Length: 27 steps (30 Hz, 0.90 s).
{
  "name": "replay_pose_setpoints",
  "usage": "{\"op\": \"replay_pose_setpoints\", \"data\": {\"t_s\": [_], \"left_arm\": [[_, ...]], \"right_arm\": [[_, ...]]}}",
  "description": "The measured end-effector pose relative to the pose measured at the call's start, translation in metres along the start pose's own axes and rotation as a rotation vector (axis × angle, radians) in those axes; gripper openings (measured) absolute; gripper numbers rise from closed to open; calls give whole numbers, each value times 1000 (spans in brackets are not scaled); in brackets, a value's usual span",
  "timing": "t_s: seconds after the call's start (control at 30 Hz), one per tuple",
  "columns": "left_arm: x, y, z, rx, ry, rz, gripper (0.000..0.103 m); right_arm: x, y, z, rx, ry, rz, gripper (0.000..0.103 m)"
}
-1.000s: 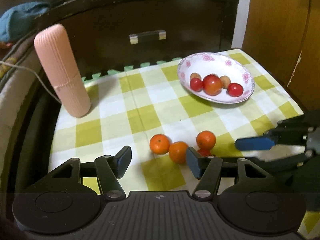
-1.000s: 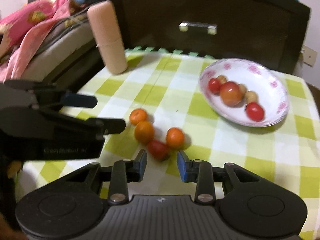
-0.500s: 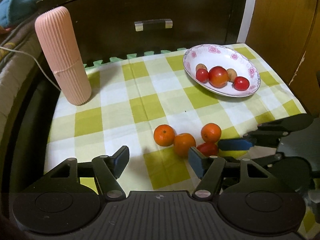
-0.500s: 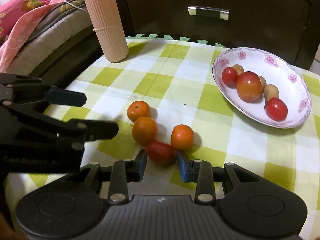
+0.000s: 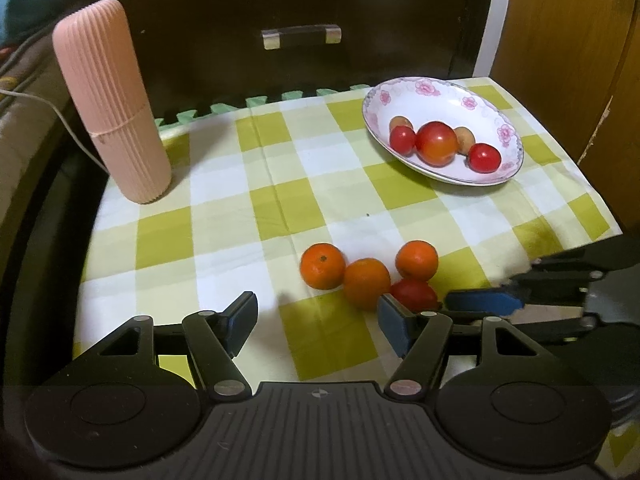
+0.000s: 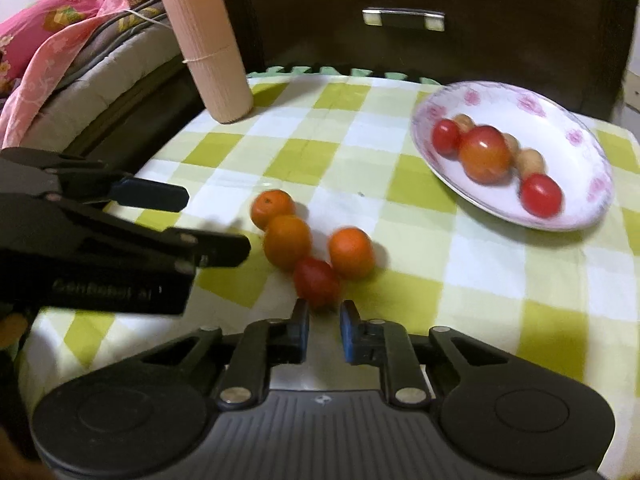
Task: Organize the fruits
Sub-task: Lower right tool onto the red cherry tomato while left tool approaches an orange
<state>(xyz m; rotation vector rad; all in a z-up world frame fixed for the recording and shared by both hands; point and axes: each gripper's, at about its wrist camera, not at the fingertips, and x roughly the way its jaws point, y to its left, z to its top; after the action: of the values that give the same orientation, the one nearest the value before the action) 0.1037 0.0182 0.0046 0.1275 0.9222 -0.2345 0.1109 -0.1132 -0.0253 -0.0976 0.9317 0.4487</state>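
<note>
Three oranges (image 5: 323, 266) (image 5: 367, 283) (image 5: 417, 260) and a red tomato (image 5: 414, 295) lie bunched on the green-checked cloth. My left gripper (image 5: 316, 320) is open wide just short of them, its right fingertip beside the tomato. My right gripper (image 6: 325, 320) is open only narrowly, with the tomato (image 6: 317, 282) right at its fingertips and the oranges (image 6: 287, 242) (image 6: 351, 252) behind. One blue right finger (image 5: 480, 303) reaches the tomato's side. A flowered white plate (image 5: 400, 92) (image 6: 560, 128) at the back right holds tomatoes and small brown fruits.
A tall pink ribbed cylinder (image 5: 112, 100) (image 6: 208, 40) stands at the back left corner. A dark cabinet with a metal handle (image 5: 300, 36) closes off the back. A wooden panel (image 5: 560, 40) flanks the right, and bedding (image 6: 48, 60) lies to the left.
My right gripper's jaws have narrowed and come up against the tomato. The left gripper has edged slightly closer to the oranges and stays wide open. The fruits have not moved.
</note>
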Motion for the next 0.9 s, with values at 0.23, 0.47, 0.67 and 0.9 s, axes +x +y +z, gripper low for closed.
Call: {"op": "replay_pose_setpoints", "data": {"t_s": [0.23, 0.47, 0.67, 0.9], "left_arm": [[17, -10, 4, 3, 2, -45, 72], [26, -15, 5, 9, -20, -77, 73], [25, -14, 4, 8, -10, -111, 69], [27, -21, 2, 26, 4, -162, 68]], "right_arm": [[-8, -22, -13, 73, 16, -18, 17], [-13, -19, -14, 65, 6, 6, 18], [-14, -19, -15, 67, 10, 12, 18], [-17, -20, -14, 69, 2, 14, 18]]}}
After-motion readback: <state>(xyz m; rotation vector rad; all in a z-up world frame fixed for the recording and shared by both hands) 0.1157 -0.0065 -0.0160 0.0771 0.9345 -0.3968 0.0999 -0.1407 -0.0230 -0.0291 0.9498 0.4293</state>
